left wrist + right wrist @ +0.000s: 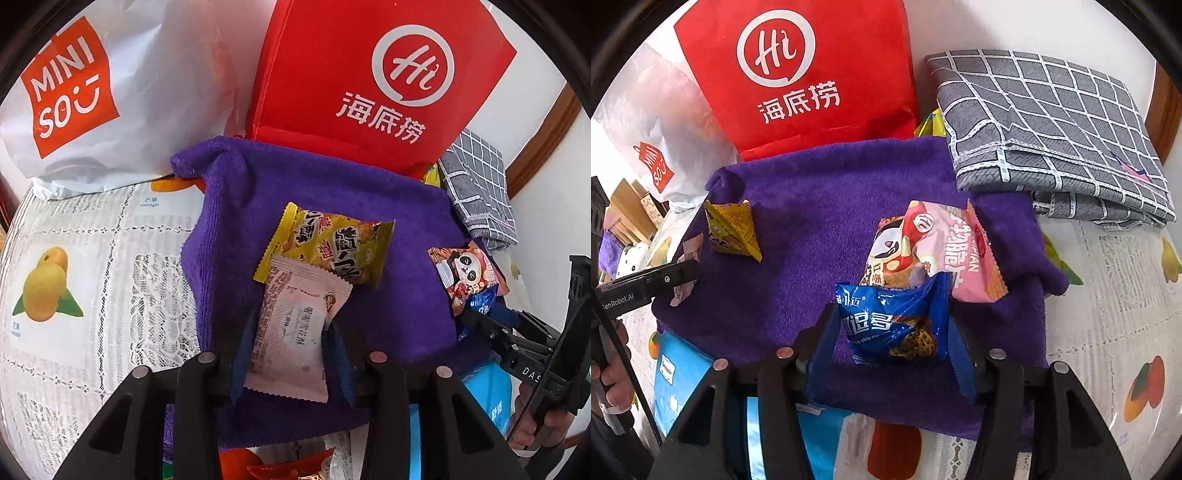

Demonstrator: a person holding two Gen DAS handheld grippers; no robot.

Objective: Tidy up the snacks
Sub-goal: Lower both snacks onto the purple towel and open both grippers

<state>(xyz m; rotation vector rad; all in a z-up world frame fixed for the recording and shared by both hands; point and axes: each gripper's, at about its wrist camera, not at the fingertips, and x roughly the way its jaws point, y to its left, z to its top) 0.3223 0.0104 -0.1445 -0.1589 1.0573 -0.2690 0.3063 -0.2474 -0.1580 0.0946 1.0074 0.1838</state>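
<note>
A purple towel [240, 221] is spread on the table. On it my left gripper [291, 317] stands open around a pale pink snack packet [295, 325], which lies flat and overlaps a yellow packet [332, 247]. My right gripper [892, 314] is open around a blue cookie packet [897, 325] resting on the purple towel [794, 240]. Just beyond it lie a panda-print packet [897, 243] and a pink wafer packet [971, 258]. The right wrist view also shows the yellow packet [733, 232] and the left gripper [683, 273] at the towel's left edge.
A red paper bag [369, 74] and a white Miniso bag [92, 92] stand behind the towel. A folded grey checked cloth [1052, 122] lies at the back right. A lace tablecloth with fruit pictures [92, 277] covers the table. A light blue pack [679, 373] sits near the front.
</note>
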